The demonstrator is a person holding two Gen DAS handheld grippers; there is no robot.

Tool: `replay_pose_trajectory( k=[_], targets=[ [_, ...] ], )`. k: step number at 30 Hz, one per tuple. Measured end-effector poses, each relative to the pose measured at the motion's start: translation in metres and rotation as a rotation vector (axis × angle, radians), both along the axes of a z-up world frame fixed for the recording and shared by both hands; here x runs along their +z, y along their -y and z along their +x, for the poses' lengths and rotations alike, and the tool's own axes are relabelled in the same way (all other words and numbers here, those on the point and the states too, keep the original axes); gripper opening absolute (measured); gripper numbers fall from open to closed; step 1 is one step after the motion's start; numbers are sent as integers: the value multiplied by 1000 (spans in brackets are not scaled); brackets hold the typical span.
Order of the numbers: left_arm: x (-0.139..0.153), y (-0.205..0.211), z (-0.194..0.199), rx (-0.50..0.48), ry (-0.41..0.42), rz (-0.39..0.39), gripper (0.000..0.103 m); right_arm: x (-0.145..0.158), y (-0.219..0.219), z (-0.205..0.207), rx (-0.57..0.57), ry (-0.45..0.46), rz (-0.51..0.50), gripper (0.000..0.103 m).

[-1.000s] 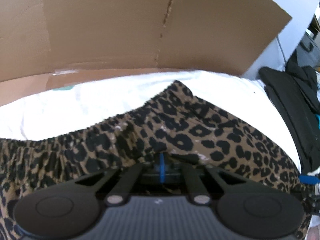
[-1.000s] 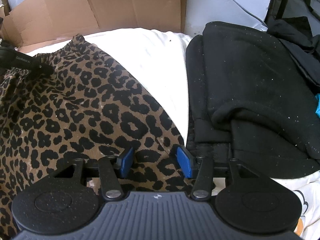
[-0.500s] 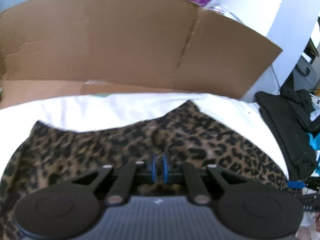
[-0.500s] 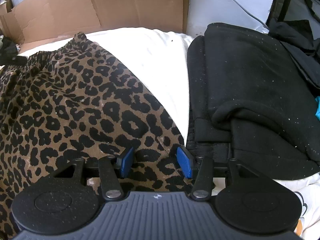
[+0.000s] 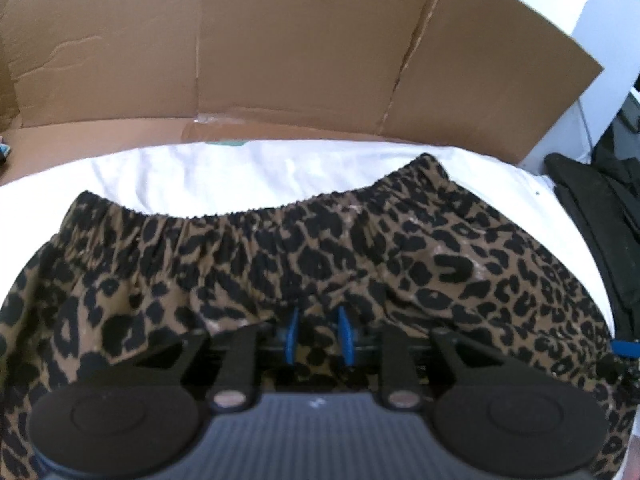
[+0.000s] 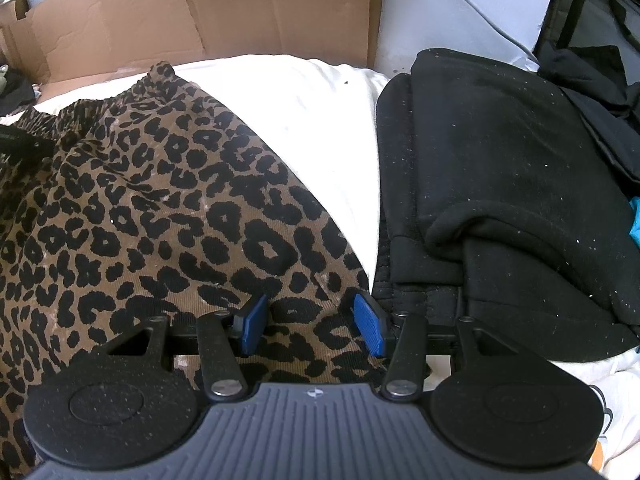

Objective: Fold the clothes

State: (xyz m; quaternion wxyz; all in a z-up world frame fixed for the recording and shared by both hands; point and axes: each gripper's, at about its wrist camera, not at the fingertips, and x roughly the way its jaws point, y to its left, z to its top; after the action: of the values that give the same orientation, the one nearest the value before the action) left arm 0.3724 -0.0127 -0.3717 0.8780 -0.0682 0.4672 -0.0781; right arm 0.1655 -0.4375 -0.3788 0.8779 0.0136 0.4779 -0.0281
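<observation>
While left claw [image 5: 318, 334] opens over leopard-print corduroy skirt [image 5: 360, 264], elastic waist gathered; right claw [image 6: 310, 324] released, w/ fabric between.

Home bedroom, white bedsheet [image 5: 248, 176], piled clothes [image 6: 500, 168]

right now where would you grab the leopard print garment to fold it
Probably the gathered elastic waistband of the leopard print garment, near its corners. It is the thick, defined far edge lying on the white sheet, so come from above and pinch over it. The left gripper, jaws opening, sits just short of it.
</observation>
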Motion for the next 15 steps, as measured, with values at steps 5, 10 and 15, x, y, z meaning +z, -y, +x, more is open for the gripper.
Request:
replay_pose_trajectory(
  k=[5,10,15],
  targets=[
    [-4,-7,13,34,-8,-49,24,-1,-2,-3,14,3,-11,54],
    [18,-21,-1,33,15,-75,25,0,-3,-5,17,2,-11,54],
    [39,-50,-25,71,54,-54,25,0,-3,-5,14,7,-15,54]
  ],
)
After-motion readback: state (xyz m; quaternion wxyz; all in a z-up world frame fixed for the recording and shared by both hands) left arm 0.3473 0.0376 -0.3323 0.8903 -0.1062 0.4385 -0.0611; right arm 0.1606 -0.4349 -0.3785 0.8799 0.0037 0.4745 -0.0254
